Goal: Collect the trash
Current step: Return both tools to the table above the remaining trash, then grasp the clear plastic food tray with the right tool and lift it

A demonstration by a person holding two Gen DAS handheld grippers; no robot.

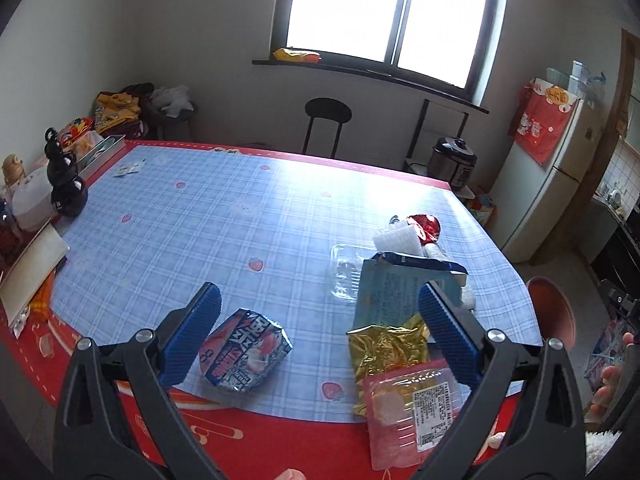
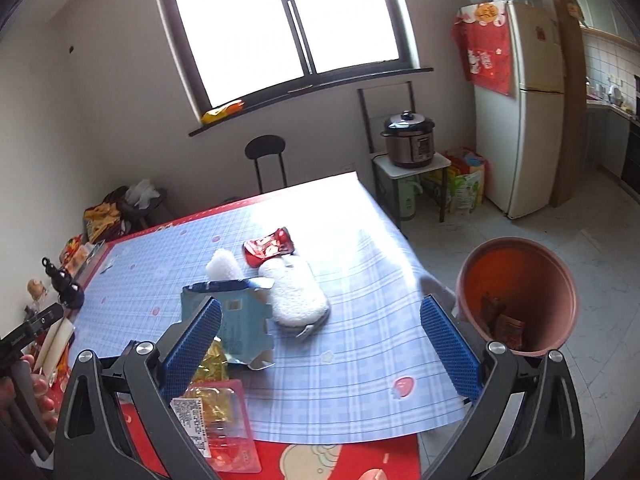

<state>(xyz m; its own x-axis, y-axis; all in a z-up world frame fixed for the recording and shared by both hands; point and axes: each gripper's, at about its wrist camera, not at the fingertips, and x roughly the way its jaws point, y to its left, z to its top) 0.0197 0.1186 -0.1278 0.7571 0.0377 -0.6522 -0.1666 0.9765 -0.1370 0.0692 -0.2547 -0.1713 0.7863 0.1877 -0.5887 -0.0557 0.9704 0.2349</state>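
Note:
Trash lies on the blue checked tablecloth [image 1: 200,220]. My left gripper [image 1: 320,320] is open and empty above the near edge, with a crushed printed carton [image 1: 246,354] by its left finger. A gold wrapper [image 1: 386,346], a pink plastic tray [image 1: 412,404], a light blue torn box [image 1: 394,292], a clear tray [image 1: 346,270], white foam [image 1: 398,240] and a red wrapper [image 1: 426,226] lie to the right. My right gripper [image 2: 320,336] is open and empty over the table, near the blue box [image 2: 236,320], white foam [image 2: 296,296] and red wrapper [image 2: 268,246].
An orange bin [image 2: 520,296] with some wrappers inside stands on the floor past the table's right edge. Black figurines [image 1: 64,180], a white pot and boxes crowd the table's left side. A black stool [image 1: 326,124], a cooker [image 2: 410,140] and a fridge [image 2: 520,120] stand beyond.

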